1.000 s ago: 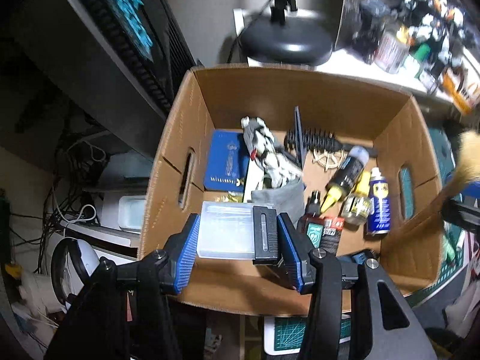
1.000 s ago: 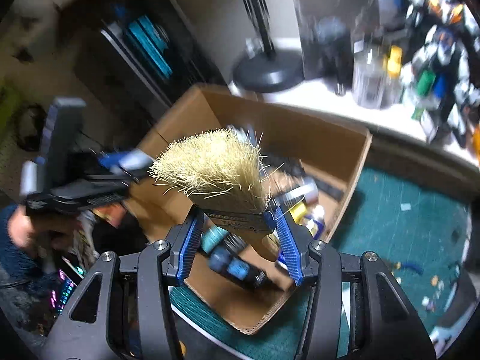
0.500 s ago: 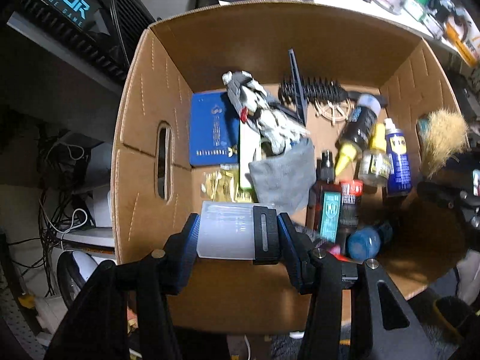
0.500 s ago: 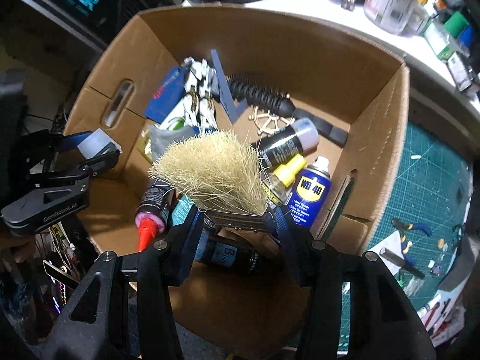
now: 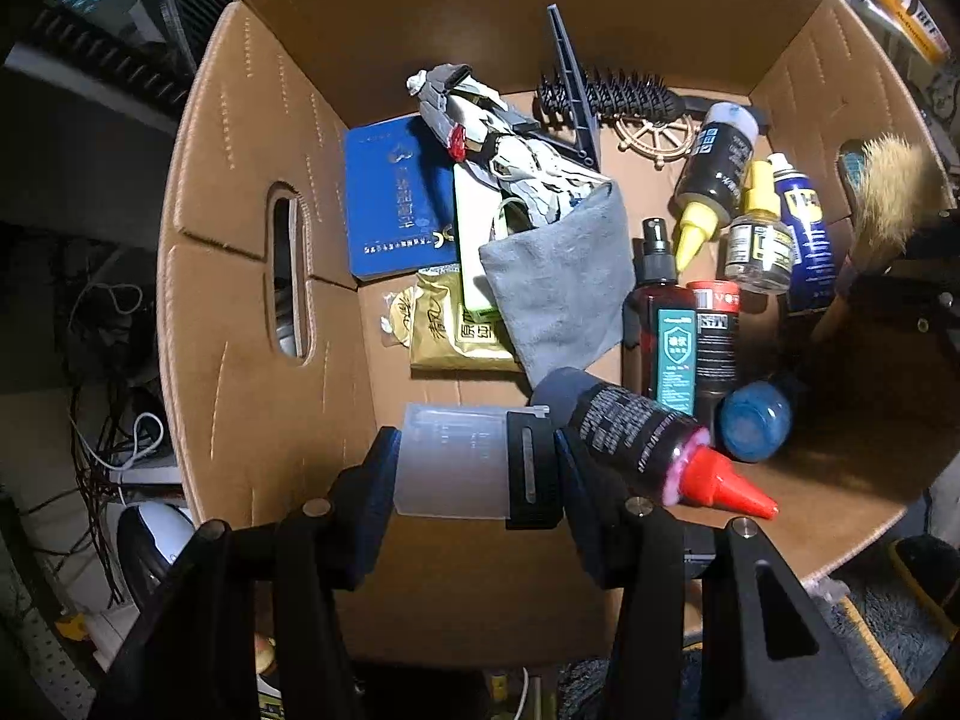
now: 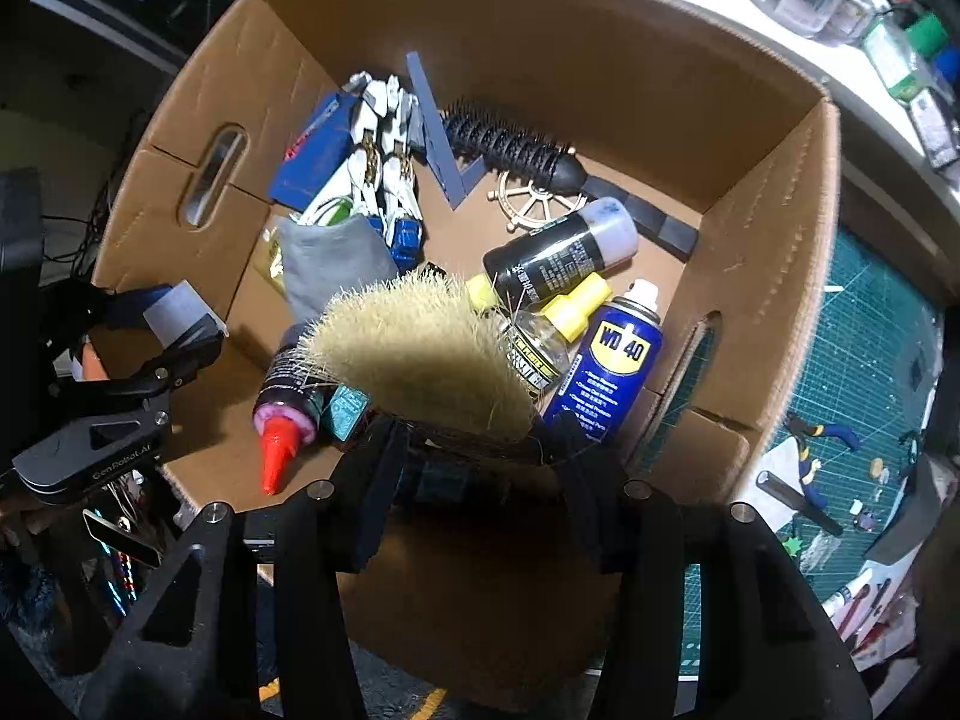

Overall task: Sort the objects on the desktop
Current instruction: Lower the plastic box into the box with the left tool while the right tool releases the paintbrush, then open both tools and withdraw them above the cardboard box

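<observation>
**Two items hovering over a crowded box**

A frosted plastic case (image 5: 450, 462) with a black clip is sitting level between the left fingers (image 5: 378, 480), low over the near-left floor of the cardboard box (image 5: 240, 300). A pale-bristled brush (image 6: 420, 360) is standing bristles forward, its ferrule pinched by the right fingers (image 6: 372, 480), above the bottles (image 6: 558, 264) and the WD-40 can (image 6: 612, 372) lying along the box's right side.

Lighting is dim overall. Overhead light reaches the cardboard box (image 5: 252, 312) interior; its near wall lies in shadow. Fisheye distortion bends the frame edges, corners vignette to black, and the brush bristles (image 6: 420, 354) appear soft.
</observation>
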Motion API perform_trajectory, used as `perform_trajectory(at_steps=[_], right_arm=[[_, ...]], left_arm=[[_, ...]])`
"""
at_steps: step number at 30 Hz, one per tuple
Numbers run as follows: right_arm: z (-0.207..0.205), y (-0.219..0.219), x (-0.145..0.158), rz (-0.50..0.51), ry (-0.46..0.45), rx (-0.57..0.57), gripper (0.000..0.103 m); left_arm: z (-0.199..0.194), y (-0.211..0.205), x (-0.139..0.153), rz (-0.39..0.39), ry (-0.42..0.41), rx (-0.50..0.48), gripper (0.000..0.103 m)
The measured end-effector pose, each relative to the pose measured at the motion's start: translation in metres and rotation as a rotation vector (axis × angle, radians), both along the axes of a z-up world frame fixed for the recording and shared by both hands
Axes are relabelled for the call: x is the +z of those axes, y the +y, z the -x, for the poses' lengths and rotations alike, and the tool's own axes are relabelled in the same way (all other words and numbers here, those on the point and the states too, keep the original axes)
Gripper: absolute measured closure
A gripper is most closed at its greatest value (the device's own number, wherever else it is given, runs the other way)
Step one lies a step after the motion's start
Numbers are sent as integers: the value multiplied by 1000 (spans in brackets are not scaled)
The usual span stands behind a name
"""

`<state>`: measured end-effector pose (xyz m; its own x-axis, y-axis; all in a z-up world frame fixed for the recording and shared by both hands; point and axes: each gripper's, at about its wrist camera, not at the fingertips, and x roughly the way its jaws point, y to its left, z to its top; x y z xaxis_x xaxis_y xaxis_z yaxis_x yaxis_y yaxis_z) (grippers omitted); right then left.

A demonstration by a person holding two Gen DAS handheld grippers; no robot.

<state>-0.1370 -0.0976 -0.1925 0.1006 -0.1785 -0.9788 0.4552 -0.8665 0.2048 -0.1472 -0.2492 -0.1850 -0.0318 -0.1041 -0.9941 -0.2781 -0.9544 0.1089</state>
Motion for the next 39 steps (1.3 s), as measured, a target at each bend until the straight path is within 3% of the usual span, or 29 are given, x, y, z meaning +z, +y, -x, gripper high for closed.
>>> perform_trajectory(at_steps=[6, 14, 16, 19, 25, 28, 30, 35, 39], right_arm=[[4, -10, -14, 9, -16, -5, 56], [10, -10, -8, 77, 24, -40, 55], [11, -8, -2, 92, 41, -44, 55], [12, -5, 6, 114, 67, -49, 55], [12, 8, 27, 147, 170, -62, 53], [9, 17, 41, 164, 256, -76, 47], [8, 24, 50, 181, 304, -90, 40], [2, 45, 72, 219, 381, -119, 22], [-5, 61, 91, 238, 428, -128, 19]], left_arm=[[14, 0, -6, 16, -9, 2, 51], [25, -2, -10, 30, 6, 31, 51], [26, -5, -5, 34, 41, 58, 47], [29, -9, 4, 25, 76, 92, 31], [31, -14, 33, -17, 183, 158, 21], [28, -11, 46, -54, 254, 186, 14], [25, -5, 54, -68, 302, 191, 1], [20, 6, 72, -113, 368, 207, 0], [12, 14, 88, -131, 409, 236, 0]])
